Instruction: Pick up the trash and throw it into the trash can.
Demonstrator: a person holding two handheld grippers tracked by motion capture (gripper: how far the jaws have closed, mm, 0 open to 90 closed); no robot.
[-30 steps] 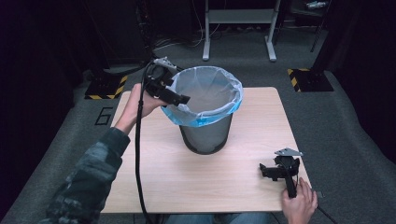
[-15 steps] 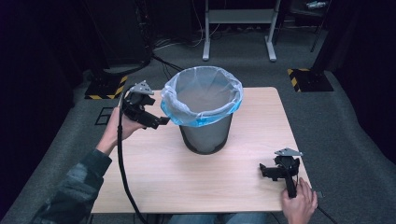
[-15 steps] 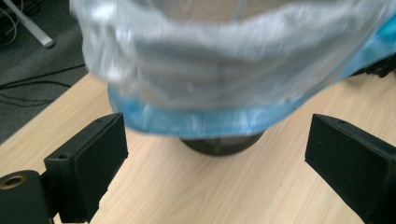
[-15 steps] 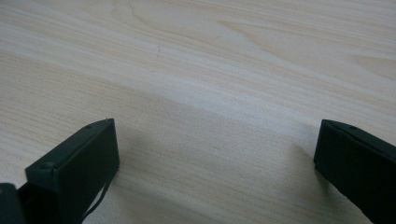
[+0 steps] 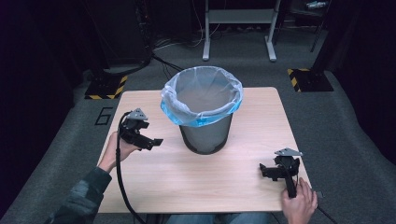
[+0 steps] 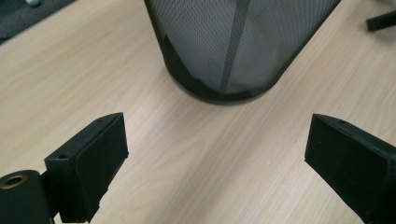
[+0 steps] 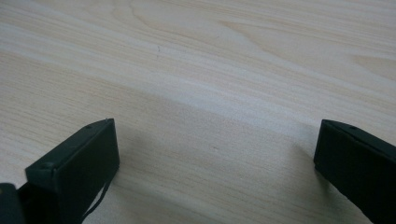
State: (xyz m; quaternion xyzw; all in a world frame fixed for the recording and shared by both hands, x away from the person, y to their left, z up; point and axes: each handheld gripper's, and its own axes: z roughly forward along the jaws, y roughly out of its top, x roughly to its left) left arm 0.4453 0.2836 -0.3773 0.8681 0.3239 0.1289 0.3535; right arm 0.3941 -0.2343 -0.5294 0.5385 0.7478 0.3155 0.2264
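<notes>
A black mesh waste bin (image 5: 205,135) lined with a pale blue bag (image 5: 201,100) stands at the middle of the wooden table (image 5: 196,186). My left gripper (image 5: 152,141) is held just above the table to the bin's left, open and empty, pointing at the bin's base (image 6: 224,56). Its jaws stand wide apart in the left gripper view (image 6: 215,158). My right gripper (image 5: 268,171) rests low near the table's front right corner, open, with bare wood between its jaws (image 7: 215,158).
A metal stand's legs (image 5: 238,32) rise on the grey floor behind the table. Two yellow-and-black striped floor plates (image 5: 105,86) (image 5: 310,79) lie at either far corner. A black cable (image 5: 122,186) trails from the left gripper off the front edge.
My left gripper has come down from the bin's rim and back to the left, ending low beside the bin. The right gripper has stayed put.
</notes>
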